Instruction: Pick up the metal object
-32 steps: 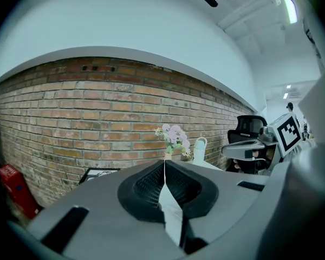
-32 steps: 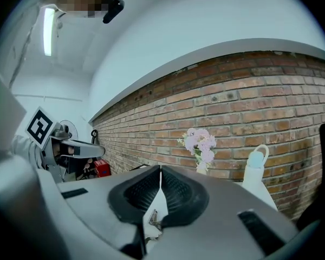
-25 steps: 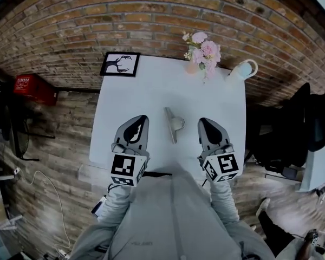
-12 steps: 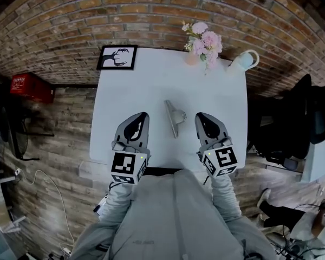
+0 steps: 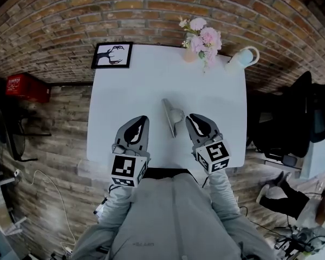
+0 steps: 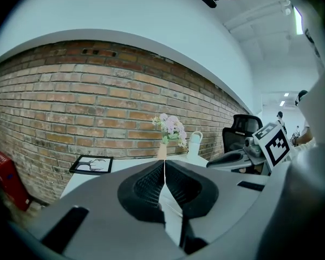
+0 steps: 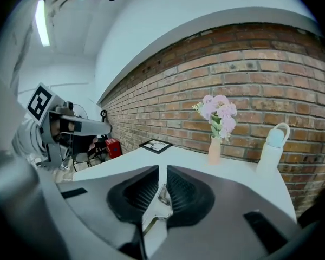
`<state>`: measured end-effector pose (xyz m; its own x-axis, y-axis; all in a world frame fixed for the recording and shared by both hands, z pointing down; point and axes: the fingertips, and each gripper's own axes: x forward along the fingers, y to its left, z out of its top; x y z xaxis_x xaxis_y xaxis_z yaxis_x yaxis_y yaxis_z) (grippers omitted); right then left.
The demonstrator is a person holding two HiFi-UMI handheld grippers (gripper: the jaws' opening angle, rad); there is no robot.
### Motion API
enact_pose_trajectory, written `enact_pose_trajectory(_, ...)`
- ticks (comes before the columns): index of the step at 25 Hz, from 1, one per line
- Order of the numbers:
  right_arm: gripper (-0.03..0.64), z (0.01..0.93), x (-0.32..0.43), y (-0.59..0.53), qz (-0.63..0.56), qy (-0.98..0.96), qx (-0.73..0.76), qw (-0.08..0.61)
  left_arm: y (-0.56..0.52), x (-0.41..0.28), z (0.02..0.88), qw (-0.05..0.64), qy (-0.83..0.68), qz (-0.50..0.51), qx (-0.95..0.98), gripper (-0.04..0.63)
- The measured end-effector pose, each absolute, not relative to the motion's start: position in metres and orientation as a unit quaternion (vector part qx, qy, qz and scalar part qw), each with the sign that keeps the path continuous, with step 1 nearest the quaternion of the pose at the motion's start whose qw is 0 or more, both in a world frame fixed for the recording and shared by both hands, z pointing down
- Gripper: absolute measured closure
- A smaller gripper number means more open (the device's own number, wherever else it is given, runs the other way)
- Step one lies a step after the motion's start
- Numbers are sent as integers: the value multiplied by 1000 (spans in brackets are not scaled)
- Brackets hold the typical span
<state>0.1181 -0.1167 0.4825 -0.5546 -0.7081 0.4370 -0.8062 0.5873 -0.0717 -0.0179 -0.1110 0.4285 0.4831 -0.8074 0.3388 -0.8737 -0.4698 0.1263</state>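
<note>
Metal object [image 5: 172, 118] flat mid-desk [image 5: 151, 80], between both tools. Left tool [image 5: 143, 119]: jaws pressed together, empty. Right tool [image 5: 190, 118]: jaws pressed together, tips just beside metal object.

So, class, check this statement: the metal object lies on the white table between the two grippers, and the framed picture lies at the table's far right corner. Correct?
One slip: the framed picture lies at the white table's far left corner, not the right, as the head view shows. The metal object does lie on it between the left gripper and the right gripper.
</note>
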Motion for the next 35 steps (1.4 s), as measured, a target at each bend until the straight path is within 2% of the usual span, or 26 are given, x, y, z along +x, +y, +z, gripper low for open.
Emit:
enact_pose_trajectory(3,582,494,116,-118,140,-872,426,197,-113,-15,433,146,-492,120,850,566)
enact_pose_trajectory(9,490,527,112,-123,179,-870,401,225,-117,-11,443,155,-483,128,852,566)
enact_pose_trajectory(16,437,559,106,-129,206,-866,381,249,-125,-4,453,162,-475,136,854,566)
enact_pose_trajectory(23,413,592,106,-133,238,-856,376,264,-129,1,470,176,-464,153,855,566)
enact_pose_trajectory(35,411,631,101,-138,277,-842,371,275,-132,5,484,188,-457,154,855,566)
